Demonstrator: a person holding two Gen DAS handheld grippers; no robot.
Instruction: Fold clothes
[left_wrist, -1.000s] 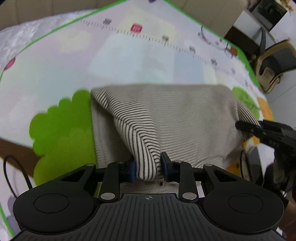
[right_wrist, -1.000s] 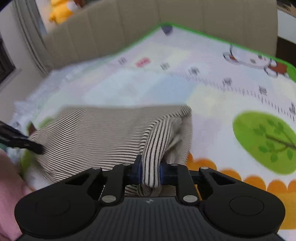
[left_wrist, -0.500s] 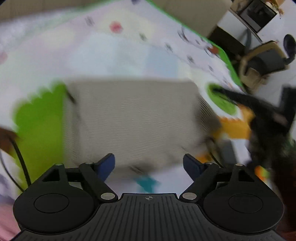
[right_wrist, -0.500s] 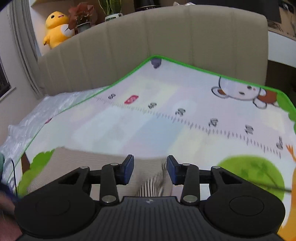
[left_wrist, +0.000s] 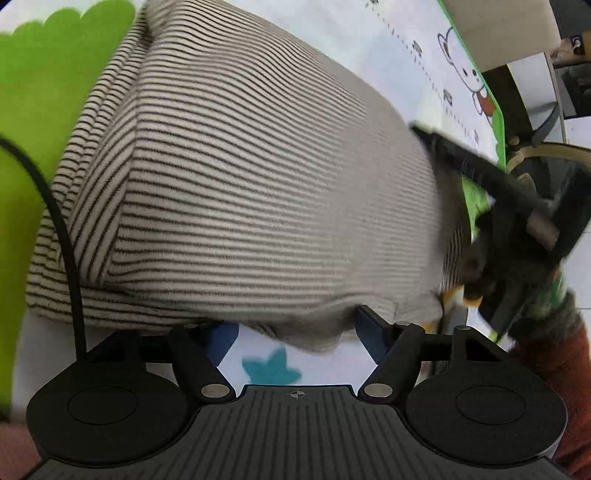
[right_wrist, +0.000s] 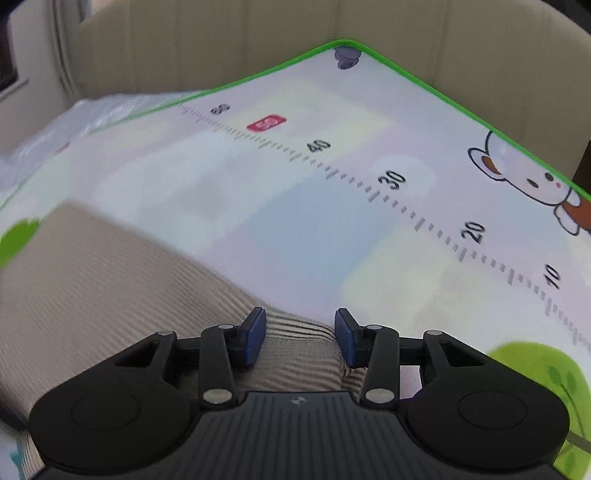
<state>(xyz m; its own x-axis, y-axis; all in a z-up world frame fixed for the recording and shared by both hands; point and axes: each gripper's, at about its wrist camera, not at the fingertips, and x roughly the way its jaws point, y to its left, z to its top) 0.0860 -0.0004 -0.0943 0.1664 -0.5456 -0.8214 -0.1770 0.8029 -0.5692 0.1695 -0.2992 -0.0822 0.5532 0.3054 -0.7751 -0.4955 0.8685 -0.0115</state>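
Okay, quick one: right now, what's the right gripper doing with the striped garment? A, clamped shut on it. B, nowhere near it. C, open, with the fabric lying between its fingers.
C: the right gripper has its jaws apart, and the striped garment lies between them ungripped.

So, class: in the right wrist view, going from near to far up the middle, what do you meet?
Right tool, open → striped garment → printed ruler line on the play mat → the mat's green edge → beige headboard.
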